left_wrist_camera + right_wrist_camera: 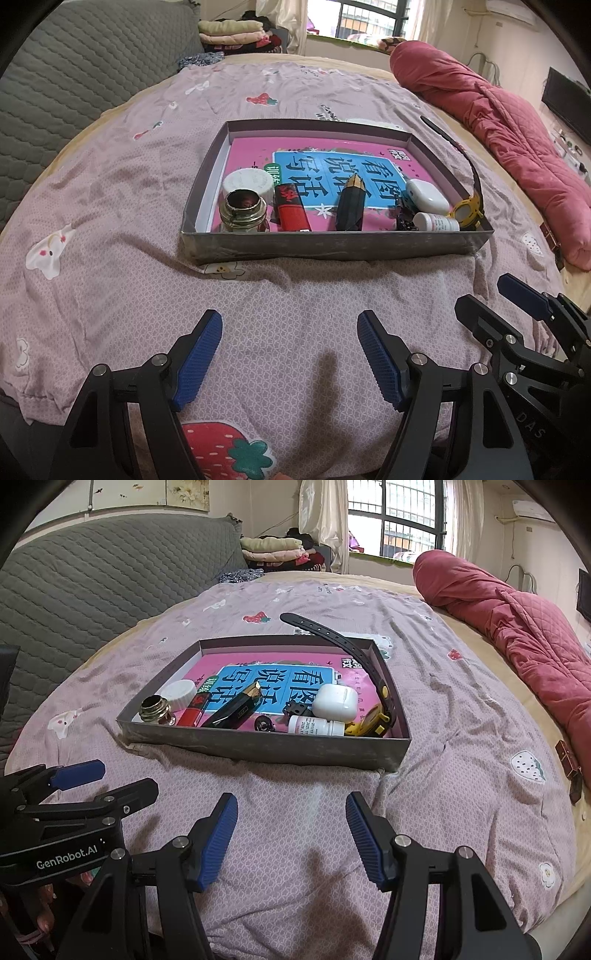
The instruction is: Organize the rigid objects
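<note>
Both my grippers hang wide and empty over the near edge of the bed, the filled box just beyond them.

My left gripper (pixel 290 356) and right gripper (pixel 291 840) grip nothing. The pink strawberry-print bedsheet (pixel 110 206) carries a shallow grey box (pixel 258 744); a red quilt (pixel 517 635) is rolled along the bed's right edge, a grey quilted headboard (pixel 74 74) stands at its left, a barred window behind. In the box a pink book (pixel 280 681) with Chinese characters lies under the white case (pixel 336 701), yellow watch (pixel 373 722) and red lighter (pixel 293 214) crowding its near wall. My left tool reads "GenRobot.AI".
</note>
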The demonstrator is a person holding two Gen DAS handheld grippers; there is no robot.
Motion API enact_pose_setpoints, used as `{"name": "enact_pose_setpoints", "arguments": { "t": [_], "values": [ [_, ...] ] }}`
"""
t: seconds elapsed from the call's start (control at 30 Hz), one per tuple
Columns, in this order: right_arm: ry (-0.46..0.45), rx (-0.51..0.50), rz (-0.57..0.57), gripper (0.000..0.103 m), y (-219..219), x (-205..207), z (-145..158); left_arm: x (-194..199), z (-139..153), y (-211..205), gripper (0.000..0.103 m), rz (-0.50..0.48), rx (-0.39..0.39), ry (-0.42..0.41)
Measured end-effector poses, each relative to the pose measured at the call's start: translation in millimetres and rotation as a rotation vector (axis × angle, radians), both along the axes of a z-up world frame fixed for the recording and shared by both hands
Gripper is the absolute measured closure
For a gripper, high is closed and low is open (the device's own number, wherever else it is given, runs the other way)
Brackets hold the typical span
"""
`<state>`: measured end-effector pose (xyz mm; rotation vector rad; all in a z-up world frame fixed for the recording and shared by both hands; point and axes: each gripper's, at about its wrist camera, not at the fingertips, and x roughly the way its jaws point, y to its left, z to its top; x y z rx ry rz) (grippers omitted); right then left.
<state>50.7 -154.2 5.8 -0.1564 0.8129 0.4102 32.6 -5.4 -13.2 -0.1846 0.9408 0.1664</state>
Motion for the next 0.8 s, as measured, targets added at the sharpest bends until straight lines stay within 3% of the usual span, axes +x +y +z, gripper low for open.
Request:
{"name": "enact_pose_setpoints", "arguments": {
  "t": [0.8],
  "values": [
    [0.010, 0.000, 0.004, 0.043, -0.2, -1.8, -2.8, 0.9, -5.0, 0.0, 0.026, 0.006, 0.000, 0.018]
  ]
}}
